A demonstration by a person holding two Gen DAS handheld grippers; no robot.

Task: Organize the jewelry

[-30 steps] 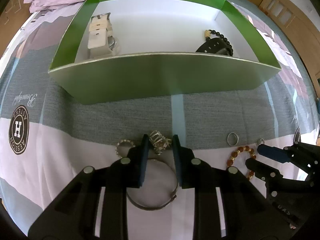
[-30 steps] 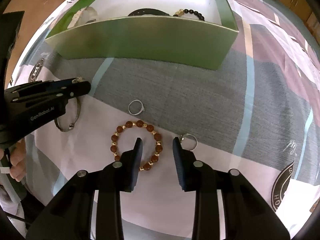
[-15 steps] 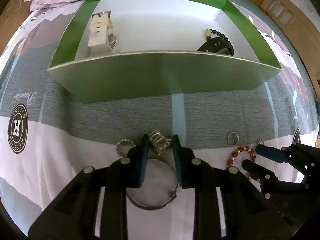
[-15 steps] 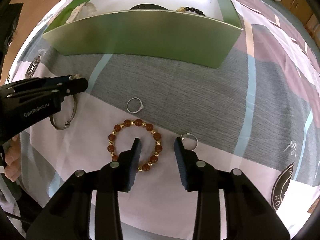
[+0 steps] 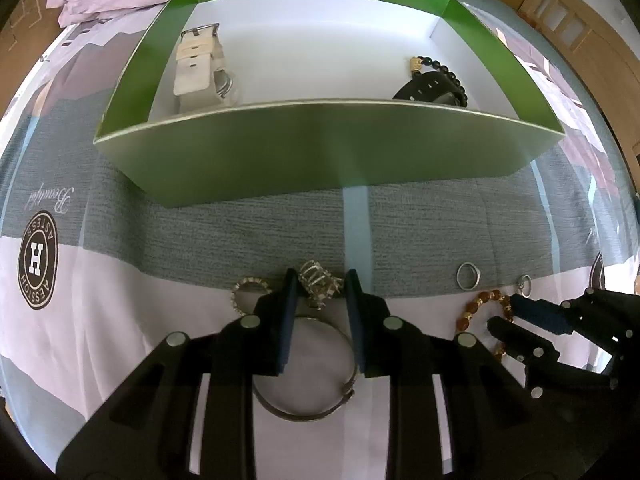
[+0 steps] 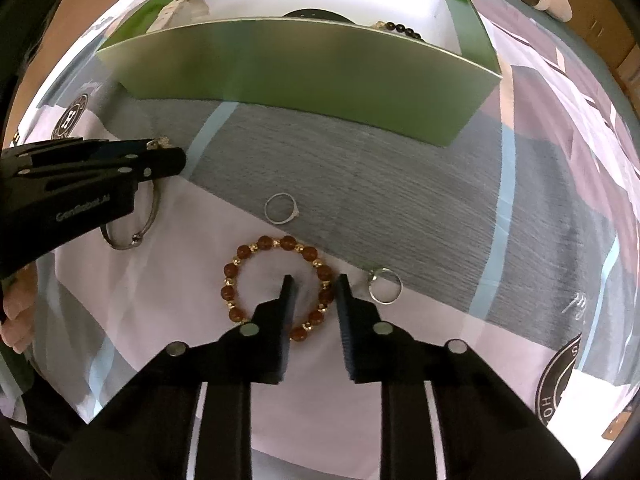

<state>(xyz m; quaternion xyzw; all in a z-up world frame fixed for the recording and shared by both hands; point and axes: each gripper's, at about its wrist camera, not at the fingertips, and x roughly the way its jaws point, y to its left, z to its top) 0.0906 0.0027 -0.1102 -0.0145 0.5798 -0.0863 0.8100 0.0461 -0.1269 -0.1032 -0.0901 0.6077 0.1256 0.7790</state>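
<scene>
- Left gripper (image 5: 320, 286): jaws parted narrowly, straddling a wide silver openwork ring (image 5: 320, 283); contact with the pads not clear from this angle.
- Silver bangle (image 5: 308, 400) flat on bedsheet (image 5: 120, 320), beneath the left fingers; small sparkly ring (image 5: 248, 288) just left of them.
- Right gripper (image 6: 313, 286): jaws narrowly open, either side of the right arc of the brown bead bracelet (image 6: 276, 286), nothing clamped.
- Two plain silver rings (image 6: 281, 208), (image 6: 385, 285) beside the bracelet.
- Green box (image 5: 320, 152) beyond, holding cream watch (image 5: 198, 68) at left, black watch and black bead bracelet (image 5: 434, 88) at right.
</scene>
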